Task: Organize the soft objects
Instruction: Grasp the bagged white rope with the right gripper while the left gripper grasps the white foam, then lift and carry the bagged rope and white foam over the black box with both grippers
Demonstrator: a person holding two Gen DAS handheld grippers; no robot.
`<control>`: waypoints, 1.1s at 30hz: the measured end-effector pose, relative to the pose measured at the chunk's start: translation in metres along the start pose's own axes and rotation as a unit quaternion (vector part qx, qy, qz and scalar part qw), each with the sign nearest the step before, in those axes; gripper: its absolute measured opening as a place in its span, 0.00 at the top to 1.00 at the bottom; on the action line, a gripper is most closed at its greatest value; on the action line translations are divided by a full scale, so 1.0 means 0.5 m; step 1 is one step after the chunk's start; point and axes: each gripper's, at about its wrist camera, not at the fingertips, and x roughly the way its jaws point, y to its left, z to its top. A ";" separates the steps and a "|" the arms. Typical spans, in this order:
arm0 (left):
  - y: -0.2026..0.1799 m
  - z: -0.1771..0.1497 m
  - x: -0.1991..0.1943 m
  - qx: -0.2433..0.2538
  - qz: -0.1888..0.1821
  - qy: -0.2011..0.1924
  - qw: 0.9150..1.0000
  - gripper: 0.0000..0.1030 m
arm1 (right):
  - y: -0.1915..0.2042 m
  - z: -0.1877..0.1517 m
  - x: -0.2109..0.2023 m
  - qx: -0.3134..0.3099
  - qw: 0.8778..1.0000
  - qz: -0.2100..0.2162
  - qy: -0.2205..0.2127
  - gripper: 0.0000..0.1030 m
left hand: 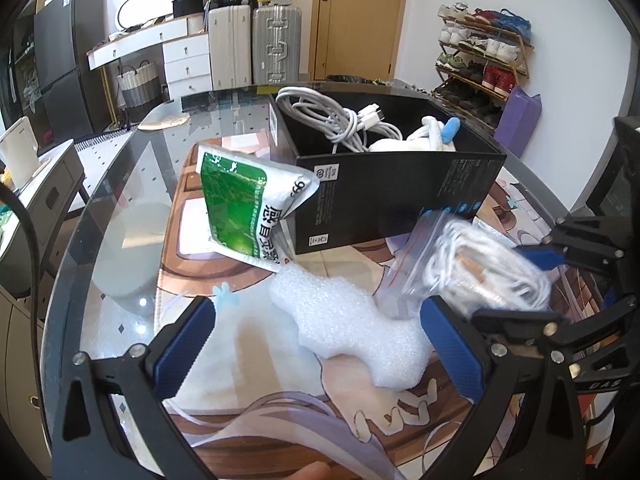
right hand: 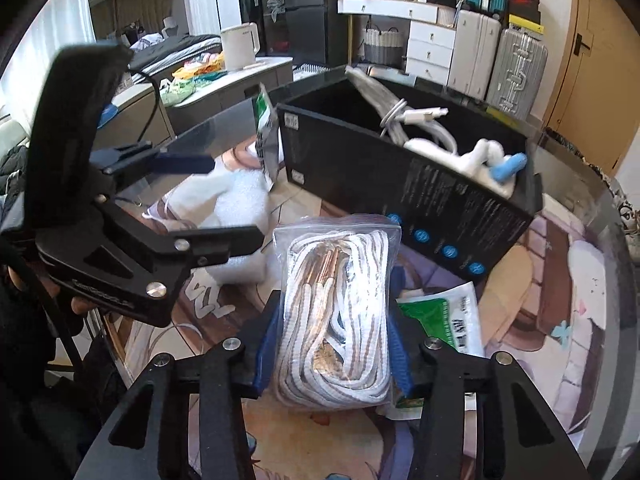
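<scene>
- The zip bag of white cord (right hand: 338, 316) is blurred in the left wrist view; the right wrist view shows it sharply, its lower end hidden behind the gripper body.
- We cannot read the print on the black box (left hand: 396, 196); its far wall is partly cut off by its contents.
- Only a corner of a second green-and-white sachet (right hand: 444, 320) shows beside the bag, the rest hidden under the right gripper's frame.
- Our right gripper (right hand: 334, 344) has its jaws clenched on the zip bag, blue pads pressing both sides of it, and holds it just in front of the box's near wall, above the printed mat (left hand: 248, 344) on the glass surface (left hand: 120, 216).
- Our left gripper (left hand: 316, 344) has its jaws spread wide and grasps nothing; the white foam piece (left hand: 352, 328) lies on the mat between them, and we cannot tell whether the right-hand finger touches it.
- A green-and-white medicine sachet (left hand: 240, 208) leans tilted against the box's left corner, its lower edge near the foam.
- Inside the box we see a coiled white charging cable (left hand: 340, 116) and, next to it, a white plush toy with a blue part (left hand: 432, 132).
- In the right wrist view the left gripper appears at the left edge, over the foam, with a bit of the hand holding it, dark and hard to make out.
</scene>
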 end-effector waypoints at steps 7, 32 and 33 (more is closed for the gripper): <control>0.003 0.004 0.005 -0.014 0.016 0.007 1.000 0.00 | -0.021 0.005 -0.033 0.014 0.999 -0.009 -0.033 0.54; -0.021 0.003 0.007 -0.027 -0.041 0.024 0.999 0.61 | -0.019 0.010 -0.083 0.013 0.998 -0.005 -0.068 0.54; -0.022 0.002 0.007 -0.026 -0.043 0.024 0.998 0.61 | -0.019 0.010 -0.085 0.013 0.998 -0.005 -0.069 0.54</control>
